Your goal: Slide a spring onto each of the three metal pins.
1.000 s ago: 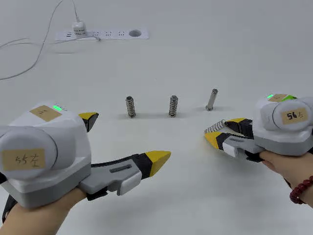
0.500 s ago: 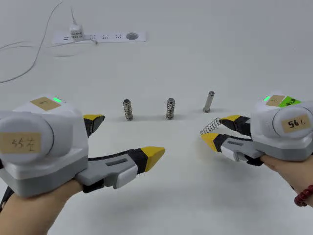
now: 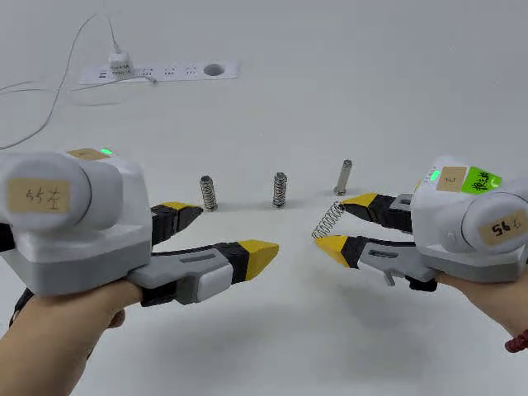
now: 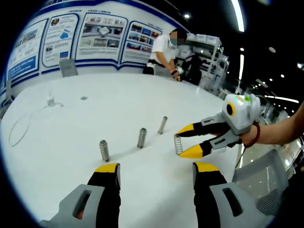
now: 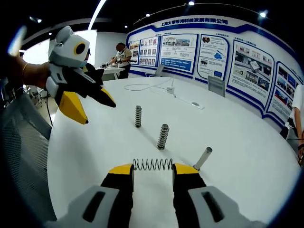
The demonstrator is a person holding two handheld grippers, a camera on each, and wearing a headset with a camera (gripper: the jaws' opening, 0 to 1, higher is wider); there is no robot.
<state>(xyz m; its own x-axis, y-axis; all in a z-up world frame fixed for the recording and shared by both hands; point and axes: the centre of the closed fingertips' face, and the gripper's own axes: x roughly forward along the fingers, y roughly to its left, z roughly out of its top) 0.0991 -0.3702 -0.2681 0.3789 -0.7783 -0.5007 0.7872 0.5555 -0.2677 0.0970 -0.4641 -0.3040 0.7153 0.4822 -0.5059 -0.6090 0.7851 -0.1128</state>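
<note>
Your right gripper [image 3: 337,223] has its jaws drawn in narrow on the last loose spring [image 3: 329,219], which seems pinched end to end between the yellow tips (the right gripper view shows this best, with the spring [image 5: 152,164] lying crosswise just short of the bare pin [image 5: 204,158]). Take the bare pin [image 3: 343,176] as your mark: the spring hangs near it, a little toward you and to its left, not yet over its top. To do this step well, I judge you should bring the coil above the bare pin and roll your wrist until the coil's axis lines up with the pin's shaft. A tip likely covers the lower end, so lower slowly and ease the squeeze only once the pin's head has entered, or the spring could pop sideways. Your left gripper [image 3: 233,229] waits well apart from the bare pin, off to its left and nearer you, with its jaws spread wide on nothing. I count three pins on the table [image 3: 330,99]: the bare pin, then a sprung pin [image 3: 280,189] beside it and another sprung pin [image 3: 208,192] farther left. I count three springs too, two seated and one in your grip.
</note>
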